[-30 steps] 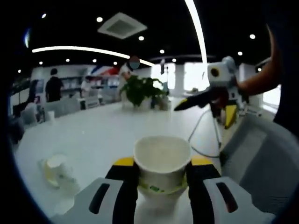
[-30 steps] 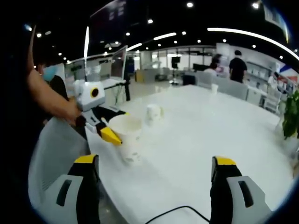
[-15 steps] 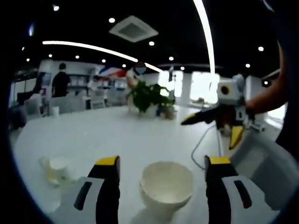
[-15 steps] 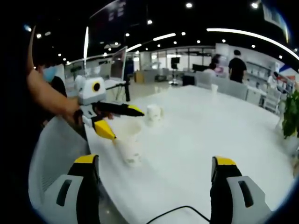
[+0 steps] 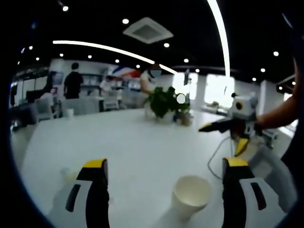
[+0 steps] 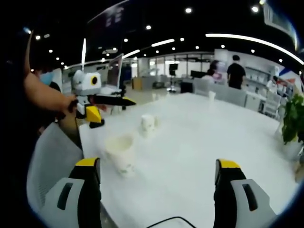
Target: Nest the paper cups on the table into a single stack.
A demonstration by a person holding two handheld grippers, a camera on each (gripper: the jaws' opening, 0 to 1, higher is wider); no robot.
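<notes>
A white paper cup [image 5: 191,196] stands upright and open-mouthed on the broad white table [image 5: 137,142], low in the left gripper view and nearer the right-hand jaw than the left. The black, yellow-tipped left gripper [image 5: 165,167] is spread wide with nothing between its jaws, and the cup touches neither of them. In the right gripper view that same cup [image 6: 120,152] stands near the table's edge [image 6: 190,137], with faint green print on its wall. A second white paper cup [image 6: 147,124] stands farther in, well apart from the first (it may be more than one nested, too blurred to tell). The black, yellow-tipped right gripper [image 6: 158,165] is also wide open and holds nothing. The left gripper [image 6: 108,103] shows there held above and beyond the near cup, in a person's hand [image 6: 66,105]. A green potted plant [image 5: 164,100] sits at the table's far side, and a grey chair back [image 6: 52,156] stands at the near edge.
</notes>
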